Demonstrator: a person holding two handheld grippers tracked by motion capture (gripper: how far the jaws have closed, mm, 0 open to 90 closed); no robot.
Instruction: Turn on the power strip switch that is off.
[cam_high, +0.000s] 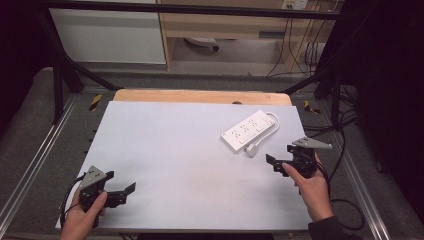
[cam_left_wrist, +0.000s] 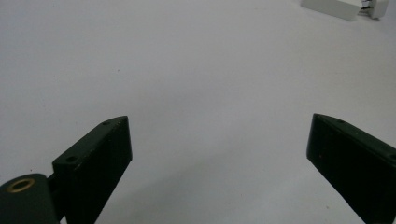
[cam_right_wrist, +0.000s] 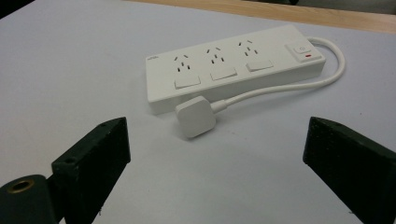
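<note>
From above, your left gripper (cam_high: 120, 192) sits at the lower left of the table (cam_high: 165, 150), your right gripper (cam_high: 275, 162) at the right, just below the white power strip (cam_high: 248, 130) and its plug (cam_high: 251, 149).

In the left gripper view, the jaws gape wide over bare tabletop, holding nothing.

In the right gripper view, the jaws spread wide and empty, with the power strip at upper centre and the plug touching its front edge.

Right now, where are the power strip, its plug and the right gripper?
power strip (cam_right_wrist: 224, 70), right gripper view, top face at the middle socket.
plug (cam_right_wrist: 195, 115), right gripper view, flat back of its white head.
right gripper (cam_high: 274, 163), high view, midway between its open fingertips.
</note>
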